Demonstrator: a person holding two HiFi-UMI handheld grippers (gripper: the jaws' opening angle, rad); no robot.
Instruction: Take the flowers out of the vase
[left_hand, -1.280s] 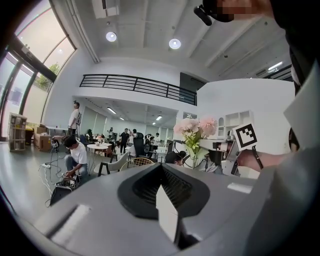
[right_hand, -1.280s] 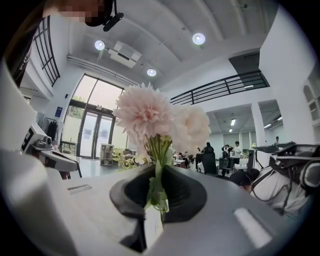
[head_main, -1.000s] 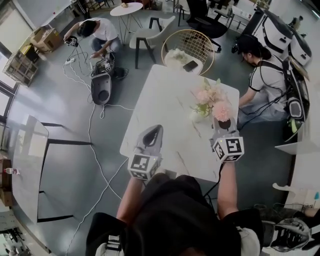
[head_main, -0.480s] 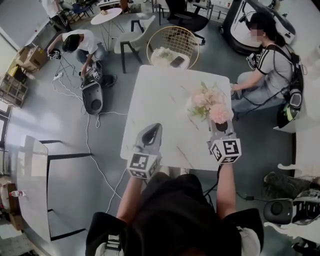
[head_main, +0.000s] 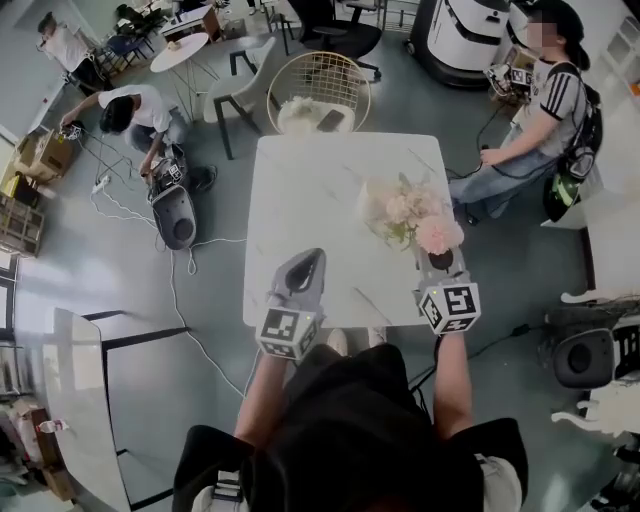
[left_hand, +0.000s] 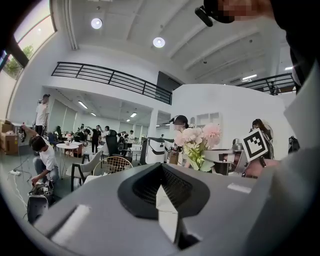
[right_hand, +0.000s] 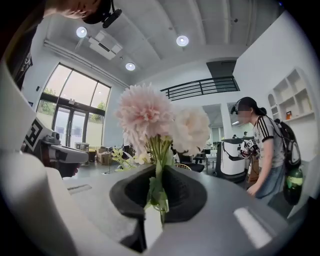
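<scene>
A bunch of pale pink and cream flowers (head_main: 400, 208) stands on the right half of the white marble table (head_main: 310, 200); the vase is hidden under the blooms. My right gripper (head_main: 437, 258) is at the table's near right and is shut on the green stem (right_hand: 159, 165) of a big pink flower (head_main: 440, 235). That pink flower (right_hand: 145, 115) rises straight above the jaws, a paler bloom (right_hand: 192, 127) beside it. My left gripper (head_main: 303, 268) hovers over the near left of the table, shut and holding nothing, and sees the bunch of flowers (left_hand: 195, 140) to its right.
A person (head_main: 545, 90) sits close to the table's right side. A round wire chair (head_main: 318, 85) stands at the far edge. On the floor to the left are a crouching person (head_main: 130, 110), a grey machine (head_main: 175, 215) and loose cables (head_main: 190, 300).
My right gripper has drawn back toward the table's near edge with the pink flower still in it. The head view has swung, and the left gripper has barely moved.
</scene>
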